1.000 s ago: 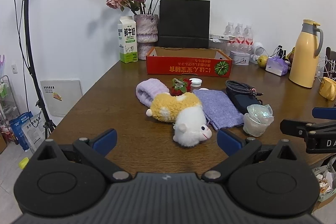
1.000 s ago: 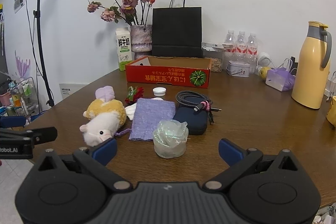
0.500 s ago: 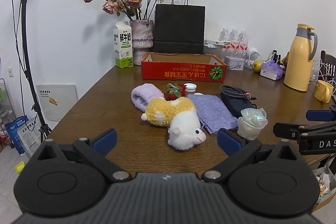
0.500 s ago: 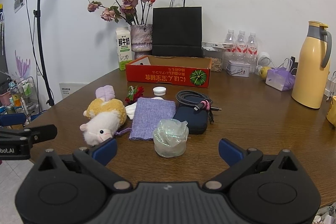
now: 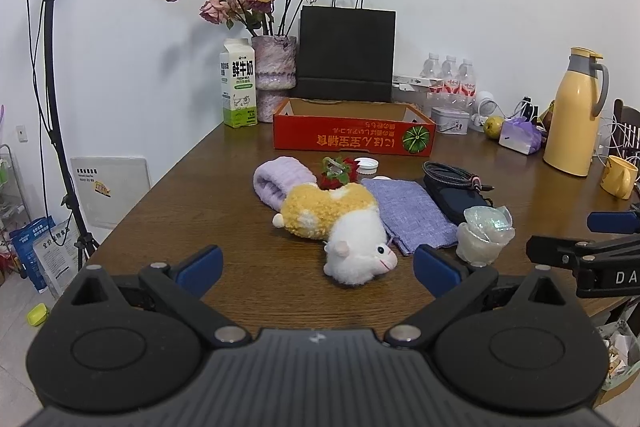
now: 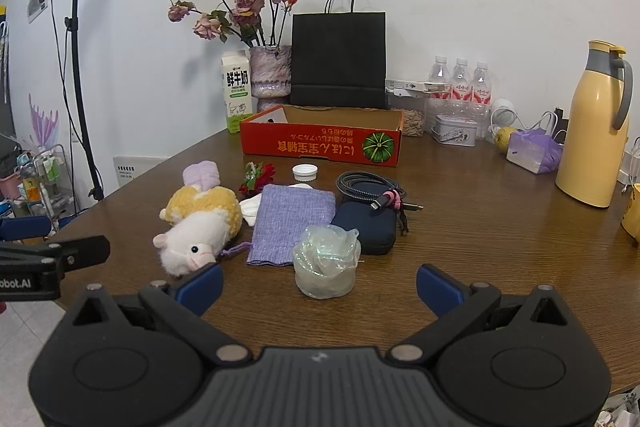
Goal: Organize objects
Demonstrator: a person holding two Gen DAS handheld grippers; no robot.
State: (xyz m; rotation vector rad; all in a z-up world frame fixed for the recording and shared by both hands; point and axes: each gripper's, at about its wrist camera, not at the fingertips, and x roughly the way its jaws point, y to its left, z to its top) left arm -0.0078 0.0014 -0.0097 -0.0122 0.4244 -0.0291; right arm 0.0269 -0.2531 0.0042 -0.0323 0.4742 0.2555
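Note:
A yellow and white plush toy (image 5: 340, 227) (image 6: 200, 223) lies on the brown table, just beyond my open left gripper (image 5: 318, 265). A clear plastic cup (image 6: 325, 261) (image 5: 485, 235) stands just ahead of my open right gripper (image 6: 320, 285). Around them lie a purple cloth pouch (image 6: 292, 221), a dark blue case (image 6: 370, 227) with a coiled cable (image 6: 372, 187), a lilac rolled sock (image 5: 278, 181), a red flower clip (image 5: 338, 173) and a white cap (image 6: 305, 172). A red cardboard box (image 5: 354, 139) (image 6: 320, 145) stands open behind them. Both grippers are empty.
At the back stand a milk carton (image 5: 238, 89), a vase of dried roses (image 5: 276, 75), a black paper bag (image 5: 346, 55), water bottles (image 6: 460, 83) and a tin (image 6: 456, 131). A yellow thermos (image 6: 596, 125) and yellow mug (image 5: 618, 177) are at the right. A light stand (image 5: 56, 67) is left of the table.
The left gripper has drawn back a little and tilted up, so the objects sit lower and farther in its view. The right gripper has hardly moved.

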